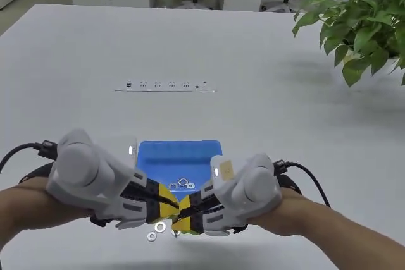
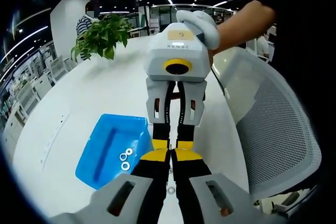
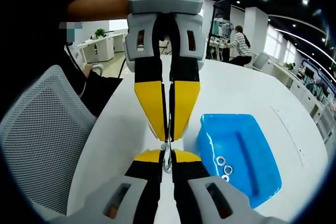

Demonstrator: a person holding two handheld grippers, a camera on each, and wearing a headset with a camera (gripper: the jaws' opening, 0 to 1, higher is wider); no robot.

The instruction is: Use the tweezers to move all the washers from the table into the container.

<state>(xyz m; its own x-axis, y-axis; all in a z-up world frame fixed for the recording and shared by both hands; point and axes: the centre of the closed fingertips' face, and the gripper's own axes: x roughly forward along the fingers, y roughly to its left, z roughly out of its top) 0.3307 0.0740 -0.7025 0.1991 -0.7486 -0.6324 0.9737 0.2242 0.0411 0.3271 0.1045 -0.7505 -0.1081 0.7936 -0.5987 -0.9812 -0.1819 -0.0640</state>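
Blue container (image 1: 179,154) on white table (image 1: 190,49). Inside container, toward its near end: three washers (image 1: 183,183), grouped. Just outside container's near wall, flat on table: loose washers (image 1: 159,227). On same near side of container: left gripper (image 2: 169,157) and right gripper (image 3: 167,157), tip to tip. Right gripper jaws clenched on thin metal tweezers (image 3: 167,165). Left gripper jaws drawn together to narrow slit; any hold on tweezers not determinable.

The blue container (image 1: 179,154) holds three silver washers (image 1: 183,183); loose washers (image 1: 160,226) lie flat just outside it.
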